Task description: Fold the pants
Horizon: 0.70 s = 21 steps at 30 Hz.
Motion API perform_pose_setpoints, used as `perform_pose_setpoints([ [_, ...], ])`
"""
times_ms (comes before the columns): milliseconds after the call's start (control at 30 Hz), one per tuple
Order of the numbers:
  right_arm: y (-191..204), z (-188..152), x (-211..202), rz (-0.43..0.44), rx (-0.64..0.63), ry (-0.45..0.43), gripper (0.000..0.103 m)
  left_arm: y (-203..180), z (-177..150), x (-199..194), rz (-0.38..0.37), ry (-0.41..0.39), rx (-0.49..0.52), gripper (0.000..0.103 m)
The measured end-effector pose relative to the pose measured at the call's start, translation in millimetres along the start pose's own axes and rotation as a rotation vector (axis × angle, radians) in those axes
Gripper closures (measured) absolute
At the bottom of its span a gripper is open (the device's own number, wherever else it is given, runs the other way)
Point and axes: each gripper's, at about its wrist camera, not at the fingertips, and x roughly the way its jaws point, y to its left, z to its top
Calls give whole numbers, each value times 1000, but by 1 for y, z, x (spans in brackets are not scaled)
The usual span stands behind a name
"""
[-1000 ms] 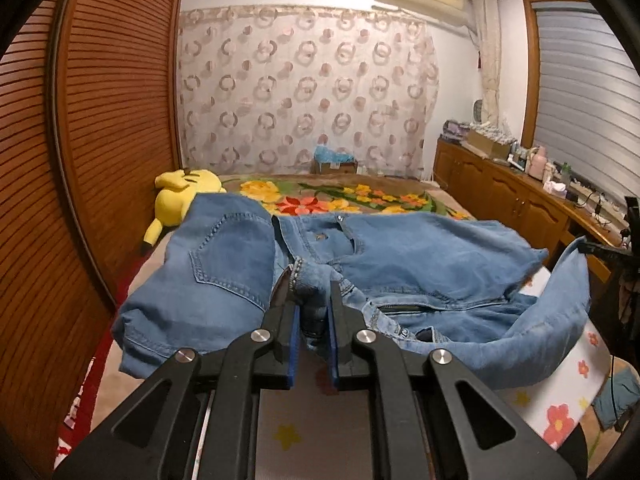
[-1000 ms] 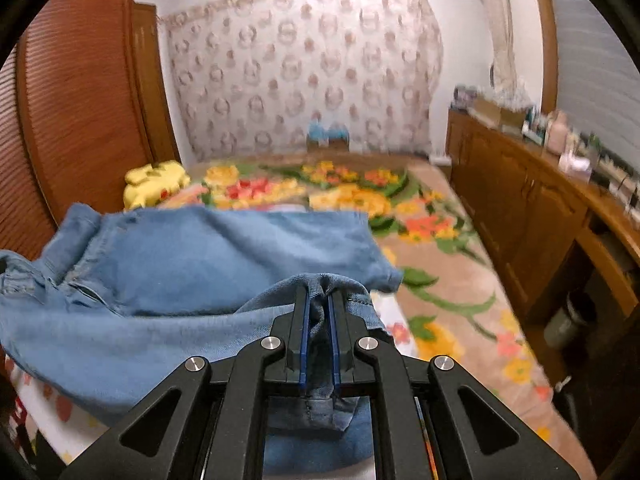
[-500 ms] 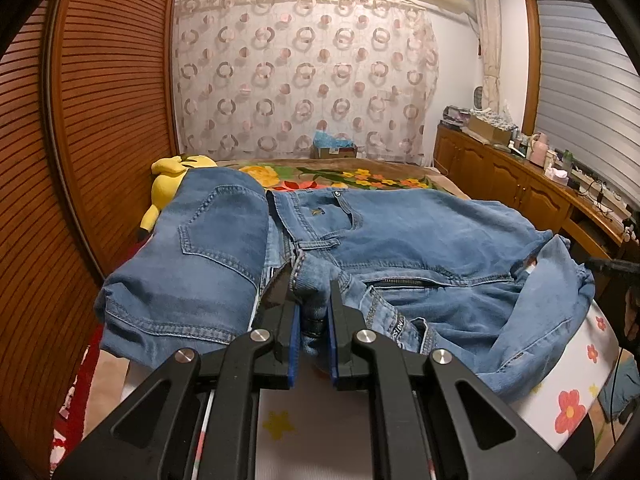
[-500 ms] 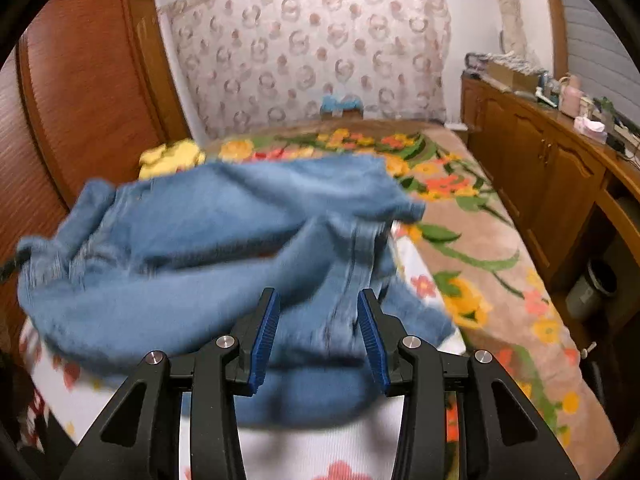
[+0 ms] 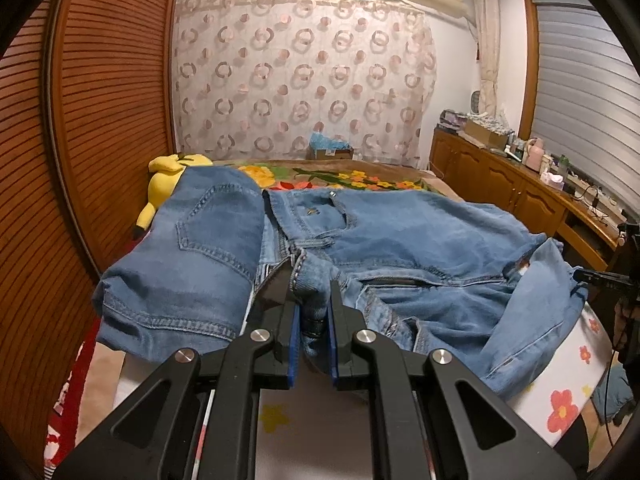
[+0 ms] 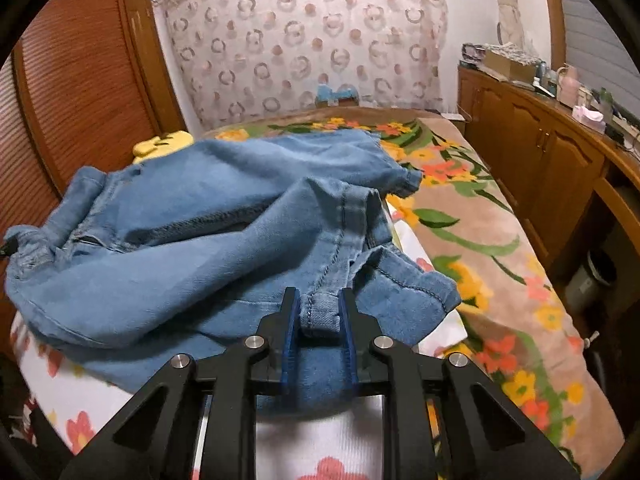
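Light blue jeans (image 5: 400,240) lie crumpled on a white cloth with flowers (image 5: 320,420). The waist and back pocket are toward the left, and one leg is thrown over the other. My left gripper (image 5: 314,300) is shut on a bunched fold of denim by the waistband and fly. In the right wrist view the jeans (image 6: 180,240) fill the left and middle. My right gripper (image 6: 318,300) straddles a stitched hem fold of the upper leg. Its jaws are closing, the fold is between them, and a thin gap still shows at the left pad.
A yellow plush toy (image 5: 168,176) lies behind the jeans by the slatted wooden wardrobe (image 5: 80,120). A flowered bedspread (image 6: 480,240) stretches beyond and to the right. Wooden cabinets (image 6: 540,152) with clutter on top line the right wall. A cardboard box (image 5: 330,150) stands by the curtain.
My right gripper let go of the leg end and opened wide. The leg dropped onto the pile, and the jaws have now narrowed around a hem fold. The left grip is unchanged.
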Motion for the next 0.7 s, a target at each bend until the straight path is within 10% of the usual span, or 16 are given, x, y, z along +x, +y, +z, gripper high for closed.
perform_pose_setpoints([
  [700,-13,-3,-181,-113,-66,-397,88,-18,49,-100,-55,-227,4,92],
])
